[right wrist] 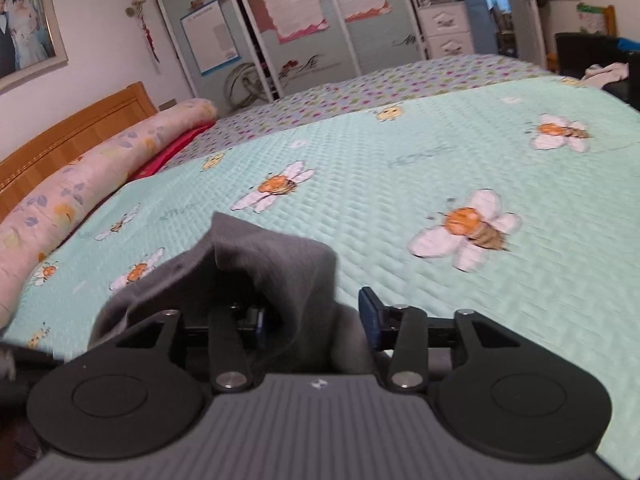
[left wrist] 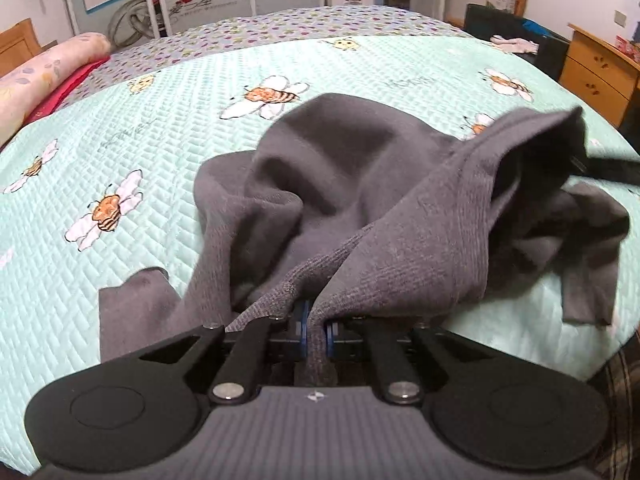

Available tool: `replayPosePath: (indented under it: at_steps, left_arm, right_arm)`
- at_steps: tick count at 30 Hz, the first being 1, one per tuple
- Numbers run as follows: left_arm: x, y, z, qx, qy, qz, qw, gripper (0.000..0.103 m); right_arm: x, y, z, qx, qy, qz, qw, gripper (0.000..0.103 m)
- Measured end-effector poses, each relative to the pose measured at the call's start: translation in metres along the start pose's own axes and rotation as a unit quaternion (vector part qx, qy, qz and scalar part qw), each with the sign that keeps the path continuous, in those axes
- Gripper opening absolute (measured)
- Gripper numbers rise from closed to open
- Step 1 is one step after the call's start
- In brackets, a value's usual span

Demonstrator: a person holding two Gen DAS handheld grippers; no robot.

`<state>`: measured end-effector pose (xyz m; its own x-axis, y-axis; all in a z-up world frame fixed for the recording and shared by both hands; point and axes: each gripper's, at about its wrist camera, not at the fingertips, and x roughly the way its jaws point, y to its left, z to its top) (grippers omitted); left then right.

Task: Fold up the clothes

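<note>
A dark grey knit garment (left wrist: pixel 340 168) lies crumpled on the mint bee-print bedspread (left wrist: pixel 160 140). My left gripper (left wrist: pixel 316 320) is shut on a ribbed edge of it, the cloth pinched between the blue pads. In the left wrist view, one corner of the garment is lifted at the right, where a blurred black part of the right gripper (left wrist: pixel 604 168) shows. In the right wrist view, my right gripper (right wrist: pixel 314 316) is open with its fingers wide apart. A fold of the grey garment (right wrist: pixel 280 264) sits between them, draped over the left finger and hiding its tip.
A long floral bolster (right wrist: pixel 80 200) and a red cloth lie along the wooden headboard (right wrist: pixel 80 128) at the left. A wooden drawer chest (left wrist: pixel 600 68) and a dark chair with white clothes (left wrist: pixel 516 44) stand beyond the bed's right side. Wardrobe doors (right wrist: pixel 300 28) are behind.
</note>
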<state>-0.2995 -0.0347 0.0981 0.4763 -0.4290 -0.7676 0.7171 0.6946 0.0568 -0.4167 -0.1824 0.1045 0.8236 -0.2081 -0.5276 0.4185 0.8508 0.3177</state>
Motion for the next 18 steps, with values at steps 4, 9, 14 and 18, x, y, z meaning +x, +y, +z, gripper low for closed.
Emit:
replayPosePath:
  at_steps: [4, 9, 14, 18]
  left_arm:
    - [0.002, 0.007, 0.009, -0.004, -0.007, 0.014, 0.9999, 0.007]
    - [0.004, 0.017, 0.02, -0.008, -0.017, 0.039, 0.9991, 0.007]
    - [0.009, 0.029, 0.026, -0.012, -0.023, 0.061, 0.9978, 0.008]
    - [0.019, 0.043, 0.031, -0.016, -0.029, 0.087, 0.9957, 0.008]
  right_arm:
    - [-0.022, 0.0, -0.018, -0.032, -0.001, -0.015, 0.999, 0.048]
    - [-0.022, 0.018, -0.04, -0.118, 0.015, -0.038, 0.992, 0.049]
    - [0.0, 0.039, -0.052, -0.196, 0.024, -0.05, 0.979, 0.056]
    - [0.021, 0.05, -0.056, -0.249, 0.033, -0.061, 0.966, 0.06]
